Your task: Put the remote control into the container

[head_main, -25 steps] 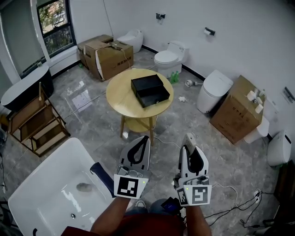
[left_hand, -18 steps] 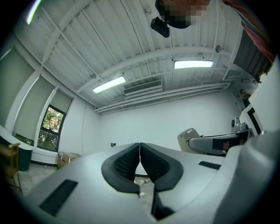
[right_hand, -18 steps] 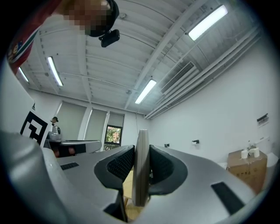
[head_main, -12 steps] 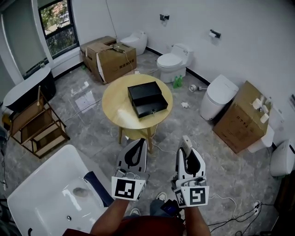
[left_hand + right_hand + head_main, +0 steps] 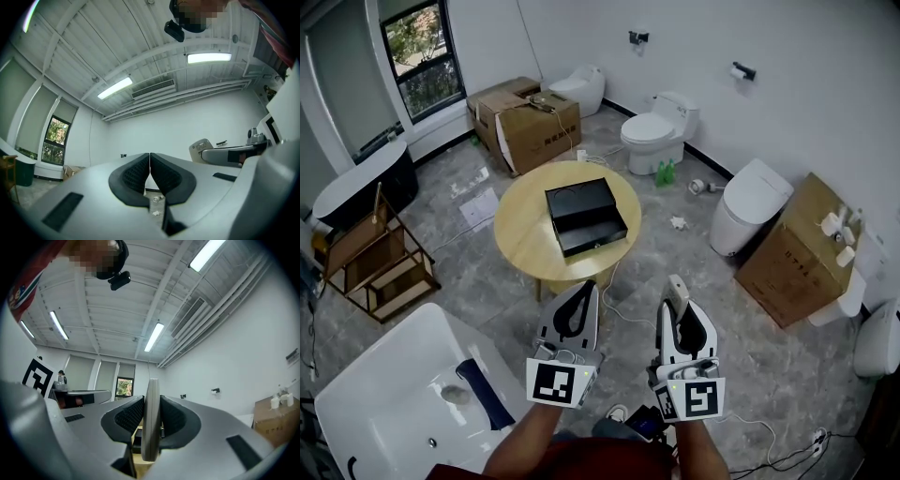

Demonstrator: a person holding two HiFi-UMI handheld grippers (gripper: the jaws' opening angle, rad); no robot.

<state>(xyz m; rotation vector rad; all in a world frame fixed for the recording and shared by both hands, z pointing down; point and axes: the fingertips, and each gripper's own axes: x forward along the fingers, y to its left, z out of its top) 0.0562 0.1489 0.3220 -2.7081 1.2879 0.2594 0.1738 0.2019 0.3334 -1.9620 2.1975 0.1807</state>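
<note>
A slim grey remote control (image 5: 151, 418) stands edge-on between the pads of my right gripper (image 5: 679, 302), which is shut on it; its tip (image 5: 677, 284) sticks out past the jaws in the head view. My left gripper (image 5: 583, 298) is held beside it, shut with nothing between its pads (image 5: 149, 174). Both point slightly upward toward a round wooden table (image 5: 521, 234) ahead. On that table sits the container, a black box (image 5: 585, 217) with its front part standing open. Both grippers are well short of the table.
A white basin (image 5: 384, 375) lies at lower left with a dark blue thing (image 5: 483, 397) on its rim. A wooden shelf unit (image 5: 375, 258) is at left. Cardboard boxes (image 5: 528, 118), several toilets (image 5: 656, 131) and a large carton (image 5: 795, 251) ring the table. Cables (image 5: 778, 450) trail on the floor at lower right.
The table with the black box has shifted down and left in the head view, closer to me. Both grippers keep the same pose side by side, the remote still clamped in the right one.
</note>
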